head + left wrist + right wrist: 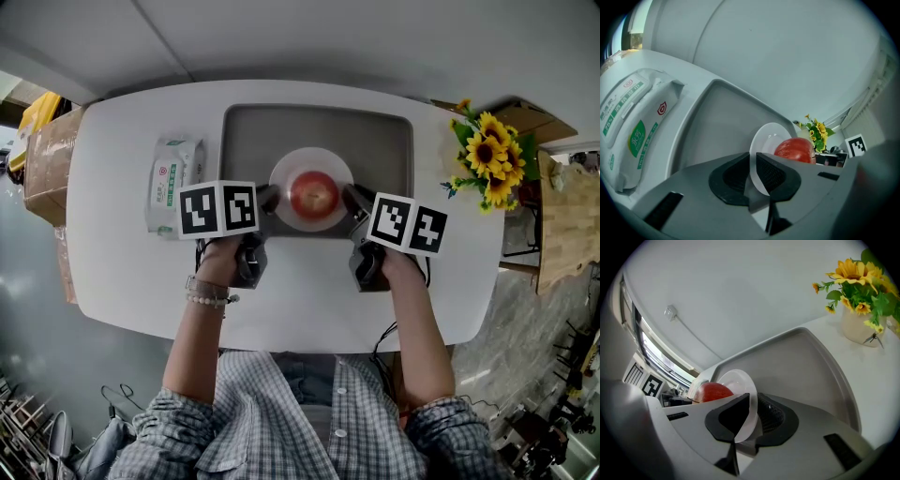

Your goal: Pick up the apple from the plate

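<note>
A red apple (314, 194) lies on a small white plate (310, 157) over the grey tray (251, 139) on the white table. My left gripper (269, 201) holds the plate's left rim, and my right gripper (356, 201) holds its right rim. In the left gripper view the thin rim of the plate (765, 136) is pinched between the two black jaws, with the apple (796, 150) just beyond. The right gripper view shows the same: the plate (737, 380) is clamped at its edge and the apple (712, 392) sits behind it. Whether the plate touches the tray I cannot tell.
A pack of wet wipes (174, 183) lies left of the tray. A pot of sunflowers (492, 159) stands at the table's right end. A cardboard box (52, 159) is off the left end and wooden furniture (567, 220) off the right.
</note>
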